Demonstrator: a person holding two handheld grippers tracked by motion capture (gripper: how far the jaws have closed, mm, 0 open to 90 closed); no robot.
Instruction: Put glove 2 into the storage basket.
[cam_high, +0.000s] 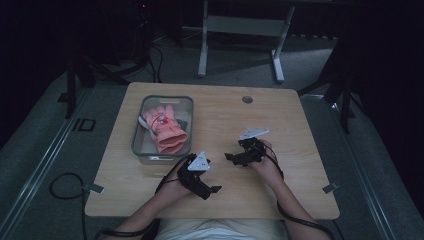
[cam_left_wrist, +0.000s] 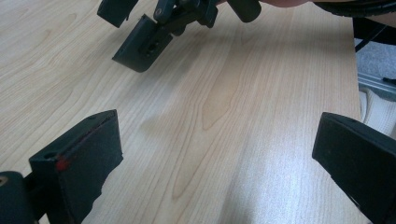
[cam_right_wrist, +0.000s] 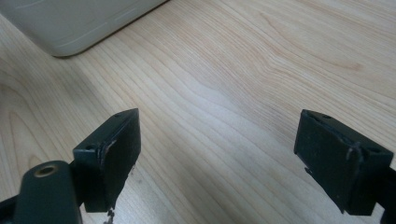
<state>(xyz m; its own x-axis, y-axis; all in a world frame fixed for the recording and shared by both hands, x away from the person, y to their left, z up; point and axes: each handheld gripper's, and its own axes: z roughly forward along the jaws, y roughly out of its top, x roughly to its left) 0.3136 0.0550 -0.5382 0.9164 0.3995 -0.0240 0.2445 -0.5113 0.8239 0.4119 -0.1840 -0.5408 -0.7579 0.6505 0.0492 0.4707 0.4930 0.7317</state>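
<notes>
L gripper (cam_high: 212, 189) and R gripper (cam_high: 231, 157) over bare desk (cam_high: 280, 130), fingers on both spread wide, nothing held. Pink glove (cam_high: 165, 127) lies in grey bin (cam_high: 137, 135) at desk's left, near L gripper, untouched.

The table (cam_high: 280, 125) is of pale wood colour with a fine darker grain, and in the gripper views this grain runs in long wavy lines, light beige with warmer brown streaks. The tray (cam_high: 141, 150) on it is grey and half transparent (in the right gripper view its corner (cam_right_wrist: 70, 28) looks milky grey-white). Inside lies a pink glove (cam_high: 167, 130), salmon at the cuff, with a small white and red mark near the fingers. The left gripper (cam_high: 212, 190) and the right gripper (cam_high: 231, 157) are black, each with a light grey plate on top. One jaw in the left gripper view has a small red spot on its edge. The floor around is dull grey.
</notes>
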